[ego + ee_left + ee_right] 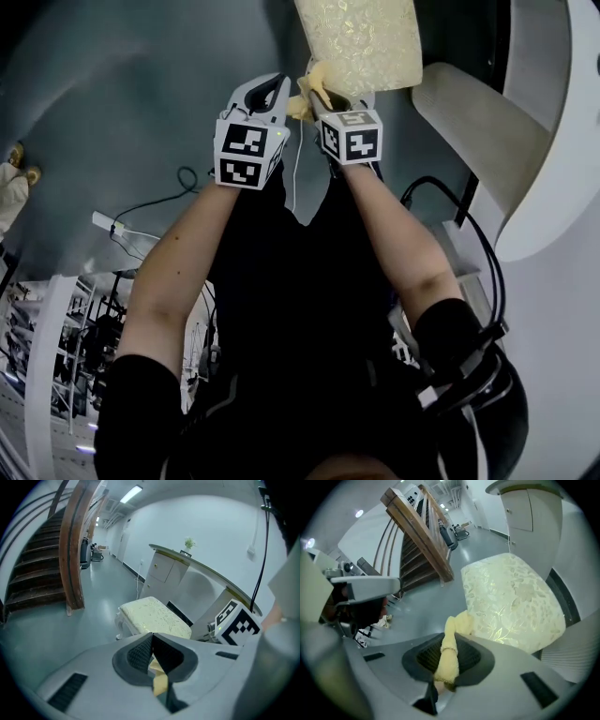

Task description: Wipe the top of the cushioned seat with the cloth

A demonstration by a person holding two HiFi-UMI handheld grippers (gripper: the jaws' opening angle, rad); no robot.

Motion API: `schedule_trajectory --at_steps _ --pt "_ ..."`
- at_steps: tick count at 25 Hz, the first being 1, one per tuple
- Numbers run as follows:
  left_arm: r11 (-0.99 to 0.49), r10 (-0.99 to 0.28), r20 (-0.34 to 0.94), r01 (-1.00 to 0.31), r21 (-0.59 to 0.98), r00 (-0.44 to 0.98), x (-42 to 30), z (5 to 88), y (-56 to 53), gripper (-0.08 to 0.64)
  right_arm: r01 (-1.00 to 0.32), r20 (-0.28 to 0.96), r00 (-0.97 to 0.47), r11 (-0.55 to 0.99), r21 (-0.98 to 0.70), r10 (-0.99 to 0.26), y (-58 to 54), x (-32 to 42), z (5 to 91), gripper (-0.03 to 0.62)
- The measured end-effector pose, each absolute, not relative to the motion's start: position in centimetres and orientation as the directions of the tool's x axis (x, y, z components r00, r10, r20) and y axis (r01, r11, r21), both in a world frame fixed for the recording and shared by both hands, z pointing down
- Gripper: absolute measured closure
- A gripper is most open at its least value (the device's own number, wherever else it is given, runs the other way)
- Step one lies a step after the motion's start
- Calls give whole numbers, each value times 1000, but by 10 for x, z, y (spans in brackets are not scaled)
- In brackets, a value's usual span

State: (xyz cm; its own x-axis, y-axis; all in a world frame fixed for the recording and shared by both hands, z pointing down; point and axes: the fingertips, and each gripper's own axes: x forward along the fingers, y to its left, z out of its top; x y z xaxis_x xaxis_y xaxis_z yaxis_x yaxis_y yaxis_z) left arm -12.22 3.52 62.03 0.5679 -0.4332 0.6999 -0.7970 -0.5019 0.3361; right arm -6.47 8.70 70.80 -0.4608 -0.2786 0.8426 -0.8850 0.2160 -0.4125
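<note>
Both grippers are held forward side by side, close together, at the near edge of the cushioned seat [361, 42]. The left gripper [267, 89] has its jaws drawn together on a thin fold of the yellow cloth [305, 98]; in the left gripper view the dark ribbed pads meet at the left gripper [152, 639], and a strip of the cloth [159, 682] hangs down from between them. The right gripper [326, 97] is likewise clamped on the same cloth. The right gripper view shows the cloth [457, 625] as a rolled, twisted length running up through the right gripper [446, 660] and ending against the seat's near corner. The cloth spans the short gap between the two grippers. Whether it touches the seat cannot be determined from any view. The seat [515, 597] has a cream top with a pale gold floral pattern. In the left gripper view the seat [154, 616] stands on white legs on a grey floor [56, 644]. A wooden staircase [42, 573] lies well to the seat's left, and a curved counter [201, 569] stands behind it. The right gripper's marker cube [236, 623] shows at the right of that view.
</note>
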Motion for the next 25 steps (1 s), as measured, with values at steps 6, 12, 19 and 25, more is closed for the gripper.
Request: schedule_trajectory --at_steps 6,12,19,25 --pt "-532 -444 675 -779 331 590 -103 592 28 555 -913 826 -407 155 -377 -391 54 14 668 532" --pt "-513 -440 688 -790 335 577 -55 603 12 555 -949 846 -303 60 -309 -438 11 135 691 532" --pt "-430 -428 726 -828 361 539 -5 628 10 555 -966 892 -251 36 -257 -377 -6 200 734 532" --pt "-413 -415 733 -830 376 539 10 642 8 555 -978 916 -209 72 -196 -343 -6 189 762 534"
